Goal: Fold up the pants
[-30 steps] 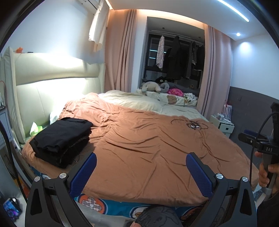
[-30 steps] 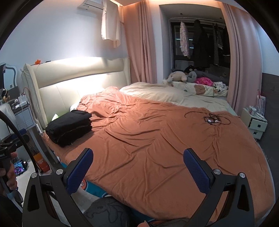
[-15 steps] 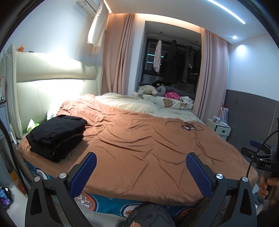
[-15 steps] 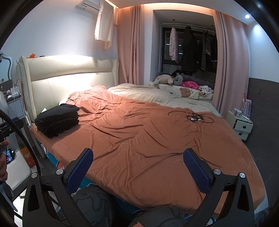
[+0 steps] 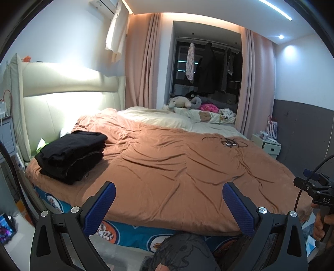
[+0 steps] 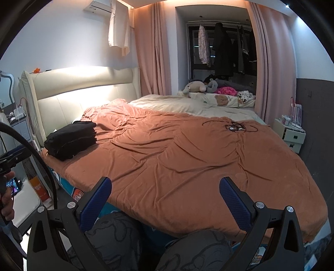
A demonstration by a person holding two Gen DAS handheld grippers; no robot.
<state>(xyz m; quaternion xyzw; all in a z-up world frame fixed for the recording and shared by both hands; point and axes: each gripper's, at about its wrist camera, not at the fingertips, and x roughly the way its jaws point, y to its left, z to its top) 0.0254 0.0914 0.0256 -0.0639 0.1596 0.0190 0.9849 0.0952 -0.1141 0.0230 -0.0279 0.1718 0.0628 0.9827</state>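
While both grippers hang off the near edge of the bed, the folded black pants (image 5: 72, 155) sit as a neat stack on the near left corner of the brown blanket (image 5: 177, 166), just in front of the cream headboard (image 5: 62, 100). The left gripper (image 5: 169, 200) has its jaws wide apart with nothing between the blue pads, and the right gripper (image 6: 165, 196) likewise stands spread and empty; neither touches the blanket or the pants. A tangle of black cable (image 5: 227, 141) lies on the far right part of the blanket, well apart from the stack. Beyond the blanket a cream duvet (image 5: 154, 117) covers the far side, and stuffed toys (image 5: 181, 102) are piled against the dark window alcove between pink curtains (image 5: 142, 62). A white garment (image 5: 115, 33) hangs from the air conditioner (image 6: 97, 6) above the headboard. On the far right a small white nightstand (image 5: 269, 146) stands by the grey wall panel. To the near left, a low white surface (image 6: 23, 200) and a lit phone screen (image 5: 6, 227) sit beside the bed. The person's patterned grey knees (image 6: 117, 239) fill the bottom of the right wrist view, just against the bed's printed blue sheet (image 5: 133, 235). The wide middle of the blanket is wrinkled and bare from the stack to the cable. Its near edge runs just ahead of both sets of pads.
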